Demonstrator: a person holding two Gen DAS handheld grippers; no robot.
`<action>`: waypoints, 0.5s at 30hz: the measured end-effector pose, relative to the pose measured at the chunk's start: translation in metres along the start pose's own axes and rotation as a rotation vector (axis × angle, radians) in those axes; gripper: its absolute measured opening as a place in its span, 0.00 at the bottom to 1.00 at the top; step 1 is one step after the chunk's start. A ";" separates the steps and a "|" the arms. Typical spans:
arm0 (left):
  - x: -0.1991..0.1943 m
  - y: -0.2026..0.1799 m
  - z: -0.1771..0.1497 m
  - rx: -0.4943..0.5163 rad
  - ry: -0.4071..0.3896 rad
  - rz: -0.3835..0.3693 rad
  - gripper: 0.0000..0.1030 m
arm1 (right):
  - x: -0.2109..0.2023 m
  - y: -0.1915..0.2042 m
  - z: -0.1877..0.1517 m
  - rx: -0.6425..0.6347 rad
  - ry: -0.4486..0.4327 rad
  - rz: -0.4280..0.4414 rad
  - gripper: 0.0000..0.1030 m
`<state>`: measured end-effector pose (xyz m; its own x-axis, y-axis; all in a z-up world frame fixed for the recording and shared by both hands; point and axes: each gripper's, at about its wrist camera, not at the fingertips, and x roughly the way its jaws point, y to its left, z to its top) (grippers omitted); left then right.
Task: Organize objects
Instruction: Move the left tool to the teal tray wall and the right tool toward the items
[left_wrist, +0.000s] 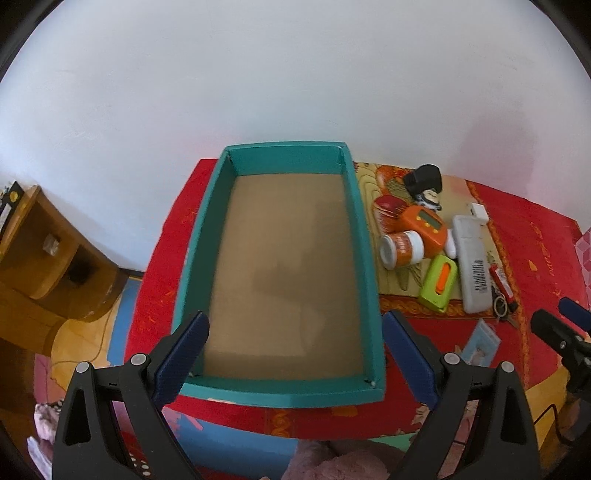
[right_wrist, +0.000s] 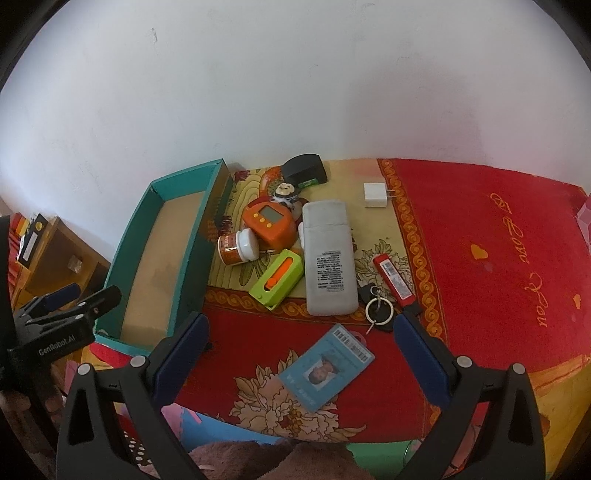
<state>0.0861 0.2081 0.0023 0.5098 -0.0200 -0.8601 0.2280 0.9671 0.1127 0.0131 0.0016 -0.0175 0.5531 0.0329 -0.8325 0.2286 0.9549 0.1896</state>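
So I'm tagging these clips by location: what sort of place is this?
Most likely a room in a home, not a lab. A red flowered cloth covers the surface against a plain white wall, a wooden shelf unit stands nearby, and keys and an ID card lie beside a teal box.

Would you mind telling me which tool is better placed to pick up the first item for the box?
The right tool. It hangs open directly over the card, with the other clutter just beyond. The left tool, also open, is centred over the empty box, away from the items.
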 end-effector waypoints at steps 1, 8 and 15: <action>0.000 0.002 0.001 0.002 -0.003 -0.002 0.94 | 0.001 0.000 0.001 -0.002 0.000 0.002 0.99; 0.004 0.007 0.022 0.129 -0.053 0.046 0.94 | 0.012 0.007 0.019 -0.035 -0.005 0.011 0.99; 0.018 0.039 0.027 0.115 -0.017 0.123 0.94 | 0.032 0.006 0.028 -0.048 0.010 0.024 0.99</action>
<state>0.1266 0.2387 0.0047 0.5537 0.0915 -0.8277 0.2560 0.9271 0.2737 0.0546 0.0004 -0.0288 0.5501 0.0583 -0.8331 0.1764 0.9670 0.1841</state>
